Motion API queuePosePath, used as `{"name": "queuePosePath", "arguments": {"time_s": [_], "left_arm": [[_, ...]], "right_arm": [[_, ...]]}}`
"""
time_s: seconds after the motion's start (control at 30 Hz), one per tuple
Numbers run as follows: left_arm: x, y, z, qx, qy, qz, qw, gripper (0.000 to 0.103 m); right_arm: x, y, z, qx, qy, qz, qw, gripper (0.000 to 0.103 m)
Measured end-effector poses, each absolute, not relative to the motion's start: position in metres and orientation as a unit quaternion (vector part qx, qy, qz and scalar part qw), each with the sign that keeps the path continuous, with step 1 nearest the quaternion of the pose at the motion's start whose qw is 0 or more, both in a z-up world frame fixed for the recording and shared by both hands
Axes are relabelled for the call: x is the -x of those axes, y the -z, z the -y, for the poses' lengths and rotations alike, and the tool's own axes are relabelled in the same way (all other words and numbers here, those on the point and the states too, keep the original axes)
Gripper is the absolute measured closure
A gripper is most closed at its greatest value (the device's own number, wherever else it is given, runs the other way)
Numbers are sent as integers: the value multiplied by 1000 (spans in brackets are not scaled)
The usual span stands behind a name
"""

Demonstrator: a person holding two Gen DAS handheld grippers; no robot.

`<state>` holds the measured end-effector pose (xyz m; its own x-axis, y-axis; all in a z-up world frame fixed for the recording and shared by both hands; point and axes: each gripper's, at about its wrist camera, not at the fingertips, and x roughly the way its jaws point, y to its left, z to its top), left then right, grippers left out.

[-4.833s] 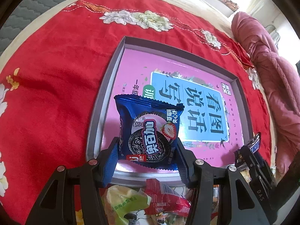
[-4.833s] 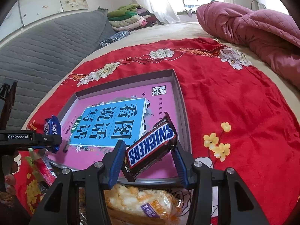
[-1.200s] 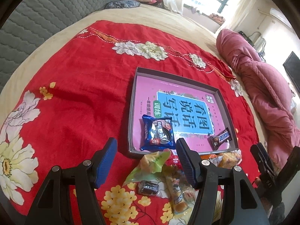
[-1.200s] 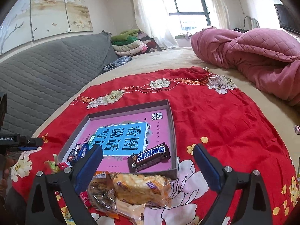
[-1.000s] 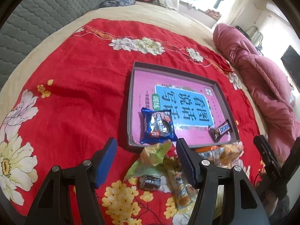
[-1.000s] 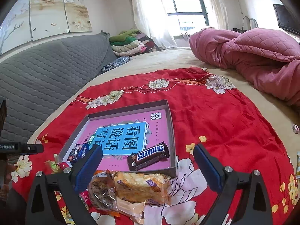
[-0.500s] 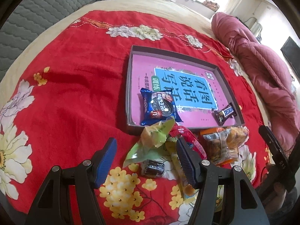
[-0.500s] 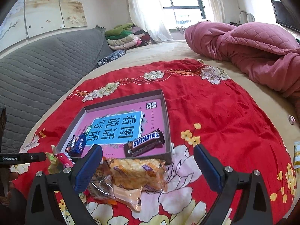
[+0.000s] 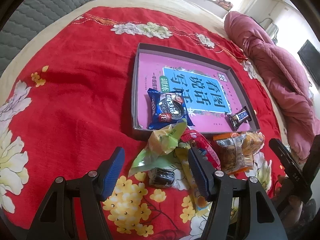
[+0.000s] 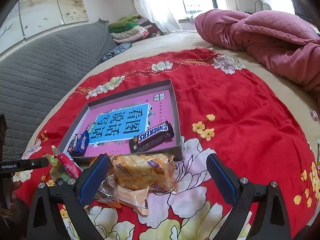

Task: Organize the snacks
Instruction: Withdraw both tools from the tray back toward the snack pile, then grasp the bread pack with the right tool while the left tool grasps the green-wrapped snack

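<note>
Both grippers hang over a red flowered bedspread [image 9: 80, 84] with their jaws open and nothing between them. In the left wrist view the left gripper [image 9: 155, 172] sits at the bottom centre, above a green packet [image 9: 166, 142] and a small dark wrapped snack [image 9: 161, 179]. A shallow grey box [image 9: 135, 84] with a pink printed bottom lies at centre frame; a blue cookie pack [image 9: 168, 110] rests in its lower left corner, a Snickers bar [image 10: 154, 137] near its lower right. In the right wrist view the right gripper [image 10: 158, 180] spreads wide at the bottom, over a clear bag of pastry [image 10: 144, 172] lying just below the box edge, beside a red packet [image 10: 68, 166]
</note>
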<state>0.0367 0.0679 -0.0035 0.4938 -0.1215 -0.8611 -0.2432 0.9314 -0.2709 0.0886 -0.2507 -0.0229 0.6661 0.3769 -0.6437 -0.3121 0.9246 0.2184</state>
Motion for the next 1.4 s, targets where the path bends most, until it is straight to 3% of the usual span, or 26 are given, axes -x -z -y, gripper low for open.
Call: {"name": "queuePosePath", "arguments": {"time_s": [0.6,1.27,1.4], "left_arm": [[-40,16,-72,187,-36,-511,838,36],[-53,37,-67,182,-18,-529,828,36],[-57,41,-67,180,-16,-531,828,36]], "right_arm": [[-107,56,240,-21,-215,-410,886,2],[-114,67,215,29,-266,-401,876,2],[-114,67,216,18,-289,-401,869,23]]}}
